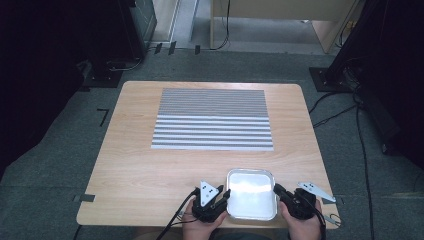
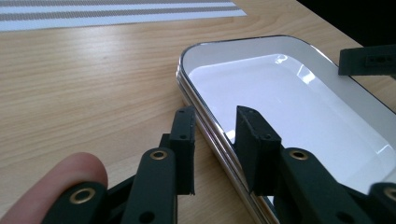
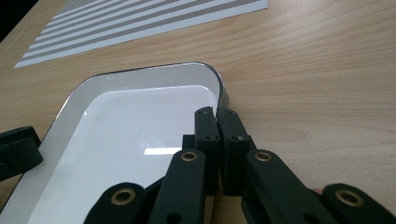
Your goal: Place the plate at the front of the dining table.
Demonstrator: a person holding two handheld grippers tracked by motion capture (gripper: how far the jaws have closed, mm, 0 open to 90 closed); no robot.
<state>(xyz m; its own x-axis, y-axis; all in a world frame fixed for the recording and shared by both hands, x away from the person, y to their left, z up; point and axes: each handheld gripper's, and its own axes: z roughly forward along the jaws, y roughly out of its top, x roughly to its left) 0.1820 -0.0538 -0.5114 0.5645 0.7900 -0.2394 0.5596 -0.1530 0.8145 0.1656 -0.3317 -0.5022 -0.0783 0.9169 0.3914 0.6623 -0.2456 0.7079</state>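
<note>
1. The tray (image 1: 251,194) sits at the near edge of the table (image 1: 145,165), between my two grippers, well clear of the striped mat (image 1: 212,119) farther off.

2. My right gripper (image 3: 217,113) has its jaws pressed together over the tray's right rim; the rim runs in under them, so I judge it clamped on that edge, though the contact itself is hidden. In the high view the right gripper (image 1: 276,190) meets the tray's right side.

3. My left gripper (image 2: 215,122) has its jaws apart, one outside the left rim and one above the tray's inside, not yet pinching. Seen from above, the left gripper (image 1: 225,194) is against the tray's left edge.

4. Risk: if I lift now, only the right side is held. The tray would likely pivot on that one pinch and tip its left side down.

5. Risk: the rim looks smooth and glossy, so a thin-edge pinch may slide off once weight comes on it.

6. Risk: closing the left jaws carelessly could shove the tray rightward against the held side, or catch the rim's lip and skate off.

7. Risk: the tray is close to the near table edge; a slip toward me could drop it off.

8. Uneven lifting between the hands would twist the tray in both pinches.
</note>
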